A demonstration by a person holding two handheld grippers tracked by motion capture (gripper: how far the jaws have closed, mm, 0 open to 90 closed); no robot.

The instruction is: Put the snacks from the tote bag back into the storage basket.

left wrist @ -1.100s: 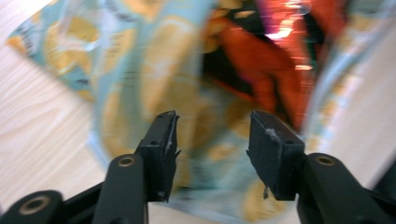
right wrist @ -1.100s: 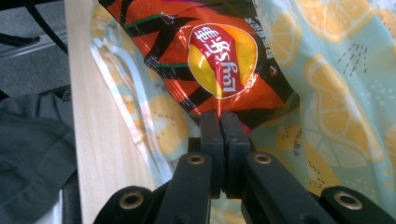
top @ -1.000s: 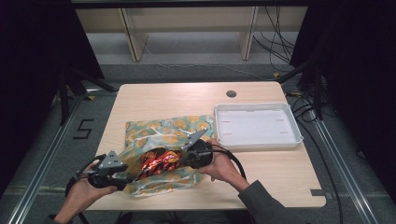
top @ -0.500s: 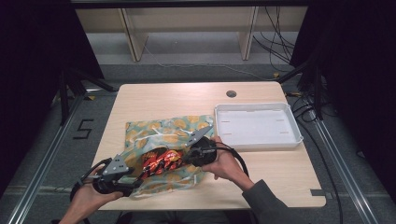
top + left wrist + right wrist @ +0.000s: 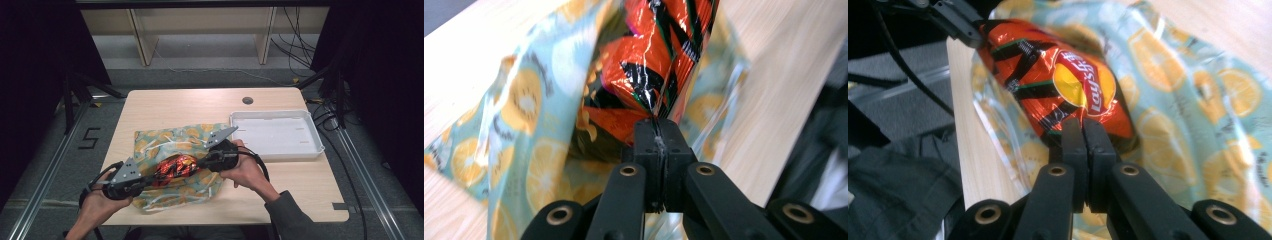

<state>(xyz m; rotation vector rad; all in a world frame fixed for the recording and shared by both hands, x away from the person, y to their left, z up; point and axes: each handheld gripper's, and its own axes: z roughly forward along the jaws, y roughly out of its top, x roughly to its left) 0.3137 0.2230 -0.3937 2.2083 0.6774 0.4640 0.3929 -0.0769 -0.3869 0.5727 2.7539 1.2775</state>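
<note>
An orange and black Lay's chip bag point(image 5: 175, 169) point(image 5: 649, 55) point(image 5: 1058, 75) is stretched between my two grippers, just over a light-blue plastic bag printed with orange slices point(image 5: 165, 140) point(image 5: 519, 115) point(image 5: 1188, 100). My left gripper point(image 5: 149, 181) point(image 5: 656, 130) has just been closing, and its jaws now pinch the chip bag's left end seam. My right gripper point(image 5: 200, 164) point(image 5: 1082, 127) is shut on the opposite end. In the right gripper view, the left gripper point(image 5: 970, 27) shows at the far end. I cannot tell whether the chip bag is inside the printed bag.
A white rectangular tray point(image 5: 280, 156) lies at the right of the wooden table point(image 5: 180, 105), close to my right hand. A round cable hole point(image 5: 247, 100) sits near the table's far edge. The person's sleeve crosses the front right of the table.
The left gripper's jaws have closed onto the chip bag's end. Both grippers have risen a little, and the chip bag has lifted with them.
</note>
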